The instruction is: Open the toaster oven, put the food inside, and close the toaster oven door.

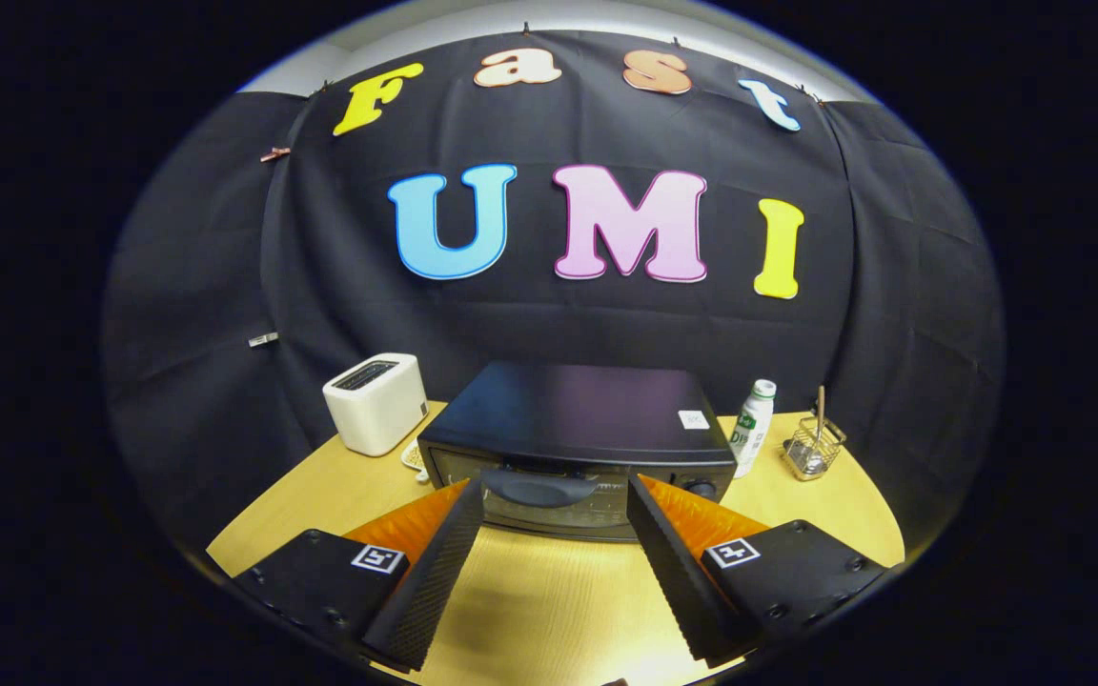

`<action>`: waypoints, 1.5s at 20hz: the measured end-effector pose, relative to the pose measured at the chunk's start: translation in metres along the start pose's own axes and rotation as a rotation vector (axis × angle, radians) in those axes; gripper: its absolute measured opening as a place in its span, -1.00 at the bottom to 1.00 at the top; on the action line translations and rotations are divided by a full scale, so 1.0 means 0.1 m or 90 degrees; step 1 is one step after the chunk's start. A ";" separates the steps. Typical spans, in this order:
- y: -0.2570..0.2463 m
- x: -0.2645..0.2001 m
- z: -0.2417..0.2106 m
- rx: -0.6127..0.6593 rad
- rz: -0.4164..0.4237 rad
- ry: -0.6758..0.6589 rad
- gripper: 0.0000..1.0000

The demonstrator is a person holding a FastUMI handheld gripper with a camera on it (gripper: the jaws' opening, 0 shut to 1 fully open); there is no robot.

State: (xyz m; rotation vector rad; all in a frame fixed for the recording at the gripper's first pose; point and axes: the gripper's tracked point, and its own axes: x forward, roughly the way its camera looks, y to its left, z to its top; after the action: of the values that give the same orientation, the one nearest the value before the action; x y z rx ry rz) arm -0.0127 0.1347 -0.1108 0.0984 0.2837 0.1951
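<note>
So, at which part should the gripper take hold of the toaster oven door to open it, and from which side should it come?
Probably the handle, a curved bar across the top of the toaster oven door, which is shut. It stands out from the glass, so one finger could go above and one below. Come from the front: the open gripper already faces it, fingers on either side.

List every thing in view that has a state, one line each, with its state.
toaster oven: door shut, handle untouched.
gripper: open, fingers spread either side of the door handle, pressing on nothing.
pop-up toaster: upright, to one side of the oven, nothing sticking out of its slot.
bottle: upright, capped.
wire holder: upright, a stick standing in it.
</note>
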 end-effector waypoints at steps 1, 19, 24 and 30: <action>-0.06 -0.05 0.08 0.000 -0.002 -0.011 0.97; -1.02 -0.06 1.36 -0.029 -0.020 -0.136 0.97; -1.39 -0.13 1.54 -0.032 -0.023 -0.156 0.96; -1.72 -0.19 1.59 -0.024 -0.029 -0.160 0.97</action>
State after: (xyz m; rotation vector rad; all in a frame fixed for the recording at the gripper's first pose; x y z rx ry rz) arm 0.0455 -0.0479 0.0254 0.0780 0.0311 0.1416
